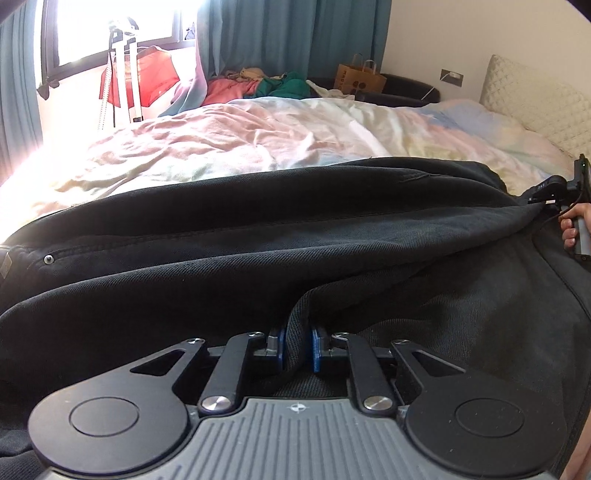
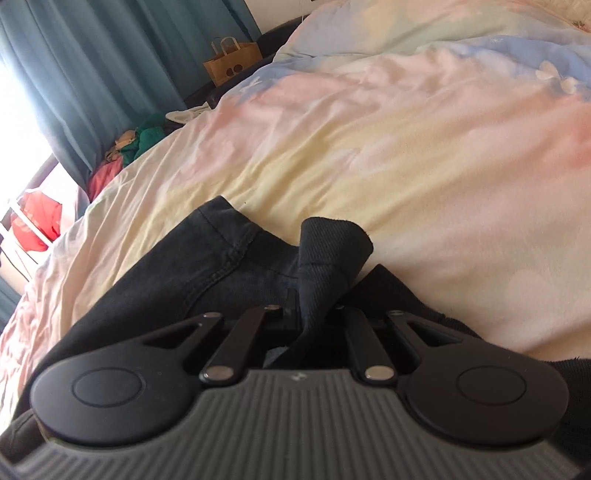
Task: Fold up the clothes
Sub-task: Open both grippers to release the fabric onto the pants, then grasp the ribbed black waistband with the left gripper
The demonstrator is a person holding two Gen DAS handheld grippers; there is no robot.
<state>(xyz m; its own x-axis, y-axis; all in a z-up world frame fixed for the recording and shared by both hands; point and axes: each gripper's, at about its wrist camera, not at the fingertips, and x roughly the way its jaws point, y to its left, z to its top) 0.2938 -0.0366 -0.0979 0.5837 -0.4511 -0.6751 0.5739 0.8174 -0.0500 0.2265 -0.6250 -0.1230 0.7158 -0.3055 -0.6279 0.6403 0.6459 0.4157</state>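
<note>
Black jeans [image 1: 258,229] lie spread across the bed, with a rivet and a waistband edge at the far left of the left wrist view. My left gripper [image 1: 297,350] is shut on a raised fold of the black jeans, pinched between its blue pads [image 1: 317,350]. In the right wrist view the black jeans [image 2: 192,269] show a stitched hem. My right gripper [image 2: 314,314] is shut on a bunch of that cloth, which sticks up past the fingers. The right gripper [image 1: 546,197] also appears at the far right of the left wrist view, gripping the cloth's edge, with a hand [image 1: 570,229] behind it.
The bed carries a rumpled pastel duvet [image 1: 258,140], with a quilted headboard [image 1: 532,92] at the right. Beyond the bed lie a pile of clothes [image 1: 258,85], a paper bag [image 1: 358,77], teal curtains [image 1: 288,33] and a white stand [image 1: 127,74] by the bright window.
</note>
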